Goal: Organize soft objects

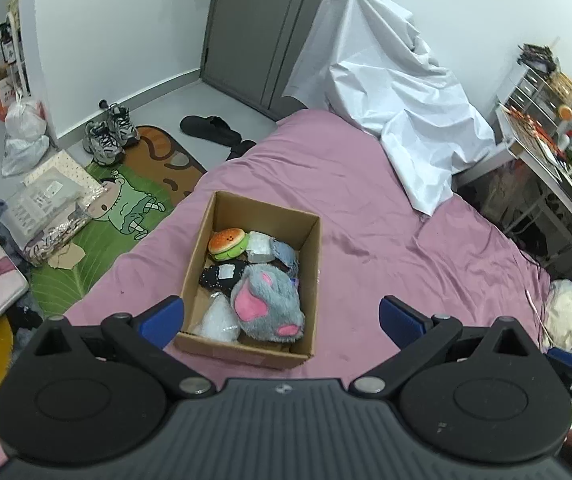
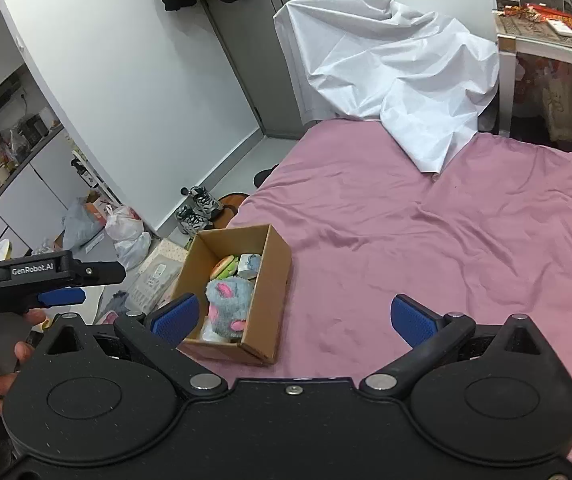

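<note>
Plush toys (image 1: 266, 306) inside cardboard box (image 1: 310, 280)

The left wrist view looks steeply down from close above the box (image 1: 281, 240), which sits at frame centre. The right wrist view faces it from farther right, box (image 2: 263, 280) left of centre. Both share the bed (image 1: 386, 220) and white sheet (image 2: 398, 76).

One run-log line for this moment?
left tongs: open, empty | right tongs: open, empty | cardboard box on bed: burger plush, grey plush inside
</note>
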`<state>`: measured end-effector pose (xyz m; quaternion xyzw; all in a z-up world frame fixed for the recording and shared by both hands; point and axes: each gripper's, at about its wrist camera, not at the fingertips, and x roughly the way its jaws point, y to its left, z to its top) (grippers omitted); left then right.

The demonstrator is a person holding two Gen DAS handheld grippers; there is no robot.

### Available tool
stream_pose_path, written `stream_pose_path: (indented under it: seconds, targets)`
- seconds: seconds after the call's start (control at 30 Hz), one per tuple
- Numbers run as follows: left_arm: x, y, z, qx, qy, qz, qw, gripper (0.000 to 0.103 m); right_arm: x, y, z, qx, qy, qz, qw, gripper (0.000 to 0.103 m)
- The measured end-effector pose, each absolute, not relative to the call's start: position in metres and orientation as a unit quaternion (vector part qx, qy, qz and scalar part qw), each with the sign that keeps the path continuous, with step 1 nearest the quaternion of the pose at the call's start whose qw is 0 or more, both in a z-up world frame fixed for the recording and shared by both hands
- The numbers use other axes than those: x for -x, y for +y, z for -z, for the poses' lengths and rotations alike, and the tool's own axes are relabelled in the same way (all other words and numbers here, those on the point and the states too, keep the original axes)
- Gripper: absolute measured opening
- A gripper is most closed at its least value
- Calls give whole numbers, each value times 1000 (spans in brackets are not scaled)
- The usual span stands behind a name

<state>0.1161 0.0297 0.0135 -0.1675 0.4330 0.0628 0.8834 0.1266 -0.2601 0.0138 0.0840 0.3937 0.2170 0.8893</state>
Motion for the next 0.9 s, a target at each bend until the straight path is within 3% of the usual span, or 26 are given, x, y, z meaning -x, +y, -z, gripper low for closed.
stream_pose_path:
  seconds: [0.9]
  targets:
    - [-28, -14, -51, 83, 435, -36, 896, 103, -52, -295, -37, -72, 404, -204, 889, 103]
